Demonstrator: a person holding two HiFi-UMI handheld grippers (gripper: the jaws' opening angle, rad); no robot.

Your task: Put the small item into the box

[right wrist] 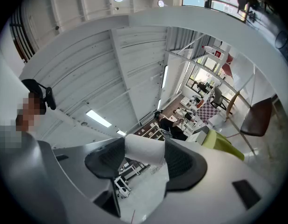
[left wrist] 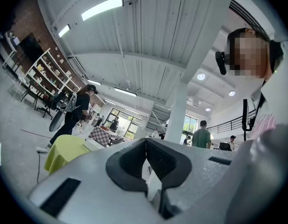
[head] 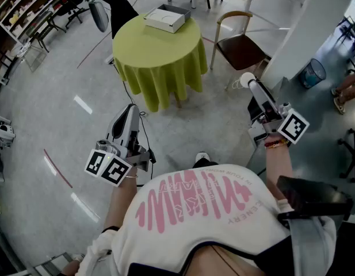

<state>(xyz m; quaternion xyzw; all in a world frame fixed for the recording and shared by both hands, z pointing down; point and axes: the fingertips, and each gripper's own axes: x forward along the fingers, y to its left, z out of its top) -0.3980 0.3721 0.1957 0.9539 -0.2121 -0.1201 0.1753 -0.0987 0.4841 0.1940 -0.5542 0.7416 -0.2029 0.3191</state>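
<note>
A white open box [head: 164, 19] lies at the far side of a round table with a lime-green cloth [head: 160, 53], some way ahead of me. My right gripper [head: 247, 81] is raised at the right, shut on a small white roll-like item [right wrist: 144, 149] that sits crosswise between its dark pads. The same item shows as a white knob [head: 246, 79] at that gripper's tip in the head view. My left gripper [head: 130, 112] hangs at the left over the floor, its pads [left wrist: 134, 160] shut together with nothing between them. The table [left wrist: 64, 153] shows low at the left in the left gripper view.
A wooden chair with a brown seat [head: 241, 48] stands right of the table. A white pillar [head: 306, 33] and a blue bin [head: 312, 73] are at the right. Shelves [head: 19, 10] line the far left. A person in black [head: 117, 4] stands behind the table.
</note>
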